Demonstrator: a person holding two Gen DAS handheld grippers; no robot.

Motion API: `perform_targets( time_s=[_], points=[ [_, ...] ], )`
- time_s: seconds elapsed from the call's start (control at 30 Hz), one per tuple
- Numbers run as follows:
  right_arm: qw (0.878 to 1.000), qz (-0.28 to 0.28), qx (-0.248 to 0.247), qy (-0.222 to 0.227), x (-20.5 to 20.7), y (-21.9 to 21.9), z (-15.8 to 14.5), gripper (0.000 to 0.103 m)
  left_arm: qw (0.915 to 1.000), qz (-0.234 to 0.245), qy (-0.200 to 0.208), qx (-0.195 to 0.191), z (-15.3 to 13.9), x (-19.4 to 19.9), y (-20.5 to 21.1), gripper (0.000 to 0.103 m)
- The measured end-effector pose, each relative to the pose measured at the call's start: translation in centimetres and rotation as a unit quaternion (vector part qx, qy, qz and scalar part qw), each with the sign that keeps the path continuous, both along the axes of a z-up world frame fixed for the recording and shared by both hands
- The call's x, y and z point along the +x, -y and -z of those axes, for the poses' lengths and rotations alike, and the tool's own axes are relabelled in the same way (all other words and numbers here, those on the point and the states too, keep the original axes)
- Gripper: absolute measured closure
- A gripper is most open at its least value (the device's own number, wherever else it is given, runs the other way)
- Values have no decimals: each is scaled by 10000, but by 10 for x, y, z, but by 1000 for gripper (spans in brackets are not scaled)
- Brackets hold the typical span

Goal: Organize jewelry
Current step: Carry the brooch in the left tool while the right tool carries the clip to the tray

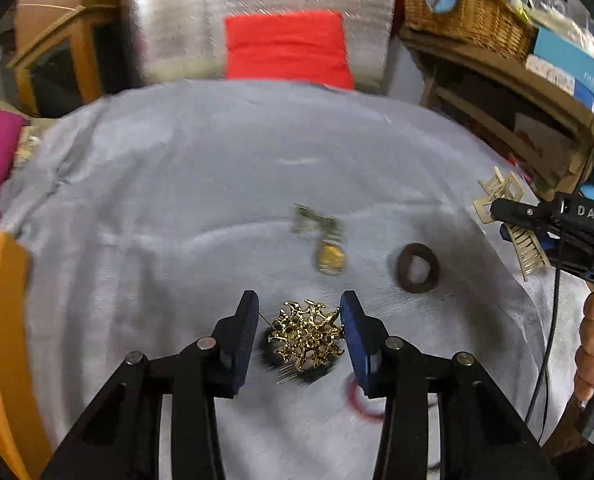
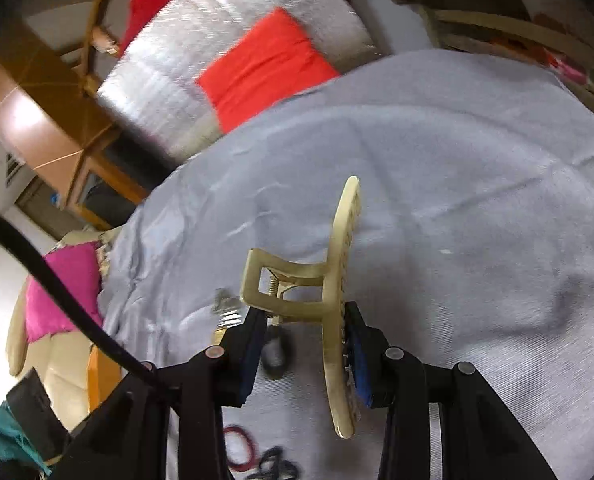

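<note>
While lifted, brooch (image 1: pixel 306 335) sits between left gripper (image 1: pixel 300 322).

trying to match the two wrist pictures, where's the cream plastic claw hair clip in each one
Left wrist view: the cream plastic claw hair clip is at the right edge, held in the right gripper.
Right wrist view: the clip is at centre, upright, clamped in that gripper.
Shared landmark: the red cushion beyond the grey cloth.

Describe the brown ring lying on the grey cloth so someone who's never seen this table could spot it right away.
Start at the grey cloth covering the table. Just right of the small gold pendant lies the brown ring, flat and alone. Unlike the shiny pendant and the thin red band, it is thick, dull and dark brown.
</note>
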State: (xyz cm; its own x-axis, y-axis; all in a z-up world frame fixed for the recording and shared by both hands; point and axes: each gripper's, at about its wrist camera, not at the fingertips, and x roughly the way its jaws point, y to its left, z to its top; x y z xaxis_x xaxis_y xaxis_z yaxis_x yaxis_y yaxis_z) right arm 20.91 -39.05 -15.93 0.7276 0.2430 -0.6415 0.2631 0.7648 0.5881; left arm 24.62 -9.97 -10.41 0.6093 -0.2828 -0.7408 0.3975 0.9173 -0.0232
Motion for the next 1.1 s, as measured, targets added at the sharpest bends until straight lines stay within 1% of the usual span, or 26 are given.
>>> perform_targets(
  time_s=[0.07,0.1,0.17,0.27,0.3,0.33,0.4,0.47,0.53,0.6,0.7,0.8,0.93,1.03,1.1],
  points=[
    [9996,-240,13,154,3,-19,-8,62,9995,-271,154,12,-15,-12,-28,59],
    [9988,-415,-25,253,3,-33,-13,62,9991,-394,183,6,-20,-10,-38,59],
    [9965,-758,-13,351,5,-63,-20,62,9970,-715,293,55,-35,-20,-69,59],
    [9897,-1370,-10,412,14,-126,-33,62,9906,-1185,637,240,-50,-37,-127,59],
    [9856,-1630,-28,450,18,-153,-39,62,9877,-1359,701,321,-55,-44,-152,59],
    [9820,-1829,-6,474,21,-176,-44,62,9858,-1477,707,360,-58,-49,-168,59],
    [9730,-2252,135,499,32,-229,-56,62,9798,-1840,659,433,-60,-55,-210,59],
    [9635,-2610,207,557,41,-279,-67,62,9733,-2164,610,469,-55,-60,-246,59],
    [9547,-2911,218,580,51,-330,-77,62,9687,-2365,512,548,-49,-64,-273,59],
    [9450,-3213,233,564,61,-382,-81,62,9659,-2502,358,554,-36,-66,-297,59],
    [9345,-3533,184,399,81,-445,-77,62,9641,-2596,139,546,-14,-65,-313,59],
    [9252,-3787,160,176,100,-493,-67,62,9627,-2647,-10,557,1,-65,-327,59],
    [9231,-3836,154,-234,128,-528,-38,62,9626,-2657,-206,488,19,-64,-339,59],
    [9234,-3807,113,-473,141,-540,-19,62,9611,-2712,-321,407,31,-63,-347,59],
    [9239,-3767,111,-666,149,-539,-4,62,9601,-2735,-410,422,38,-62,-351,59]
  ],
)
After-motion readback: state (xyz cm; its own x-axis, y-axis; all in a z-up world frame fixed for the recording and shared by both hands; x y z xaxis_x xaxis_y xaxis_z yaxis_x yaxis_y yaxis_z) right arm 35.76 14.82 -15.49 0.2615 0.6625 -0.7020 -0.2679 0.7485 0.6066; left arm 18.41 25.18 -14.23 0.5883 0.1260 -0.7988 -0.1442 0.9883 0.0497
